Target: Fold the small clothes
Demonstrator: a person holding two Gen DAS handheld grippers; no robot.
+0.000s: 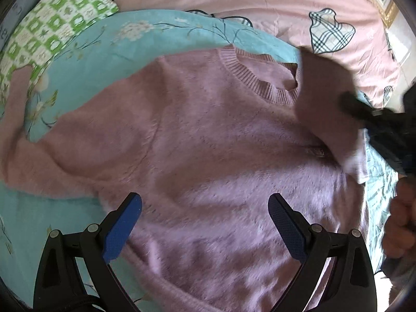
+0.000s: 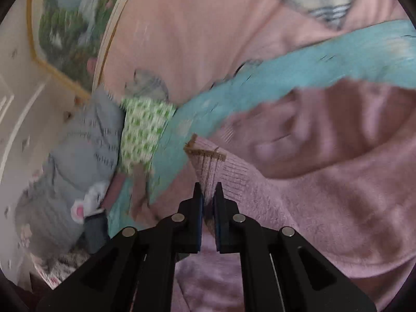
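The pink sweater (image 1: pixel 197 135) lies spread on the turquoise quilt (image 1: pixel 78 52). The left gripper (image 1: pixel 205 223) hovers wide apart and empty over its hem at six o'clock. The right gripper (image 2: pixel 208 195), at three o'clock, pinches the ribbed sleeve cuff (image 2: pixel 208 161), angled downward.

My left hand-held gripper (image 1: pixel 205 223) hangs with jaws spread wide above the sweater (image 1: pixel 208 143). My right hand-held gripper (image 2: pixel 208 189) is clamped on the sweater's cuff, angled downward.

Sweater (image 1: pixel 208 143) on quilt (image 1: pixel 104 41)
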